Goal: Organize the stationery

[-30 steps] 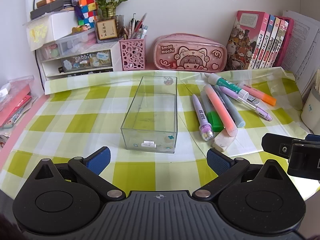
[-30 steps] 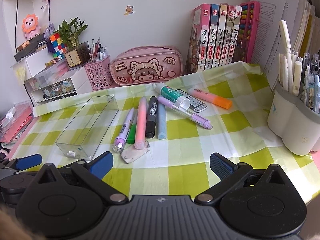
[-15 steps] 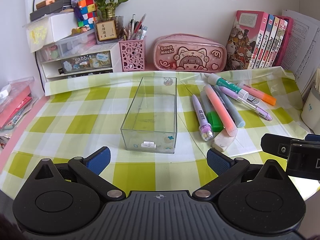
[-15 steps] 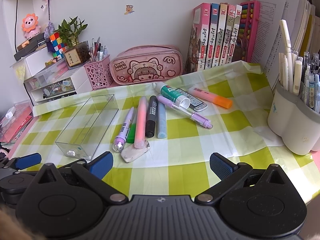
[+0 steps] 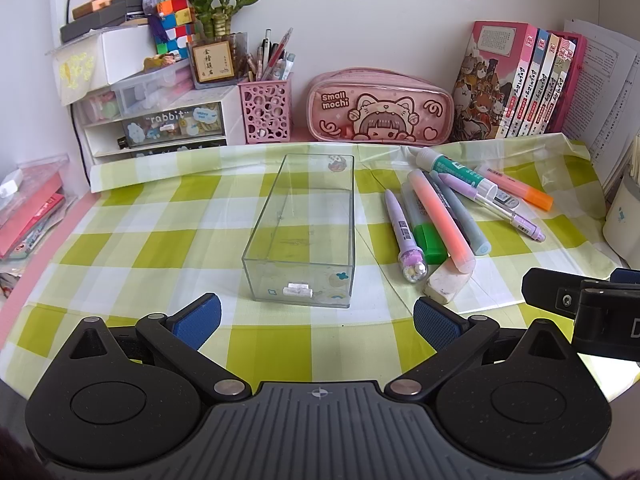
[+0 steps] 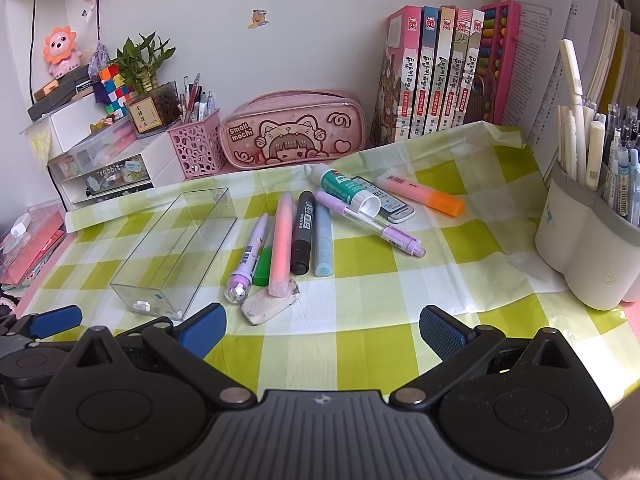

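Observation:
A clear plastic box (image 5: 304, 232) (image 6: 176, 252) lies empty on the green checked cloth. Right of it lie several loose pens and markers: a purple pen (image 5: 402, 232) (image 6: 248, 258), a pink highlighter (image 5: 440, 220) (image 6: 280, 244), a black marker (image 6: 302, 236), a glue tube (image 5: 456, 172) (image 6: 344, 190), an orange highlighter (image 6: 424, 194) and a white eraser (image 5: 448, 282) (image 6: 272, 304). My left gripper (image 5: 316, 318) is open and empty just in front of the box. My right gripper (image 6: 322, 330) is open and empty in front of the eraser.
A pink pencil case (image 5: 380, 108), a pink pen cup (image 5: 266, 110), a drawer unit (image 5: 160, 128) and books (image 5: 516, 80) line the back wall. A white pen holder (image 6: 588, 248) stands at the right edge. Red packets (image 5: 28, 216) lie at the left.

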Demonstrator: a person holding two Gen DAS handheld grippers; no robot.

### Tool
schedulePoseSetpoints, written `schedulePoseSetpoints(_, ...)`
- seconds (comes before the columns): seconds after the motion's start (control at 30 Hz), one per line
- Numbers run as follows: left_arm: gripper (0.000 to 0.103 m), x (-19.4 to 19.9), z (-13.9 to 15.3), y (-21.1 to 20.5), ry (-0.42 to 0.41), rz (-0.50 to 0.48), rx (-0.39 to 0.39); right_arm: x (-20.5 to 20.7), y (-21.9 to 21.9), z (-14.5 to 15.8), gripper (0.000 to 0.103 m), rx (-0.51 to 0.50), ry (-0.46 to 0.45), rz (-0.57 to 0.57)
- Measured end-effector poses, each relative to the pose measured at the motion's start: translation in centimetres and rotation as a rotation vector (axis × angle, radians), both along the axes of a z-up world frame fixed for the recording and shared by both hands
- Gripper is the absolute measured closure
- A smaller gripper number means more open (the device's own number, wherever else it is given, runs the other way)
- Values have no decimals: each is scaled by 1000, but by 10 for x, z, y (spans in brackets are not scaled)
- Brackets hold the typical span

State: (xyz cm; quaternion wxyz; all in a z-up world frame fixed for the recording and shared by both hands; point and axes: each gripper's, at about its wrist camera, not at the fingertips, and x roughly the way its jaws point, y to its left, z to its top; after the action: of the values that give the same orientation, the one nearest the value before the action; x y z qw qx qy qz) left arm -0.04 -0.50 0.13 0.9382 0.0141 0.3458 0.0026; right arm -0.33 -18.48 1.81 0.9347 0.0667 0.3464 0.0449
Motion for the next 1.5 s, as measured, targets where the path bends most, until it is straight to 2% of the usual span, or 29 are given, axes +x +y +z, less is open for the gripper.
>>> schedulePoseSetpoints(0.43,5,2,-1,1,-2,-3,3,2,-1,-2,0,3,5,-2)
schedulePoseSetpoints(0.67,5,14,-10,7,-11,12,37,12,-6,-8,0,14,-1,-9)
schedulePoseSetpoints(0.83,5,26,-20,13,-27,-16,68,19,-5,-13,0,-15,-44,1)
schedulePoseSetpoints(1.03,5,42,-32,25,-53,-43,56,37,-7,-18,0,4,-59,59)
schedulePoseSetpoints(1.2,5,45,-42,18,-111,-91,118,58,-3,-17,0,80,-54,131)
schedulePoseSetpoints(1.43,9,44,-43,24,-190,-156,8,102,1,-19,0,188,28,134)
schedulePoseSetpoints(1.5,12,45,-42,26,-187,-166,-20,112,1,-21,4,215,35,118)
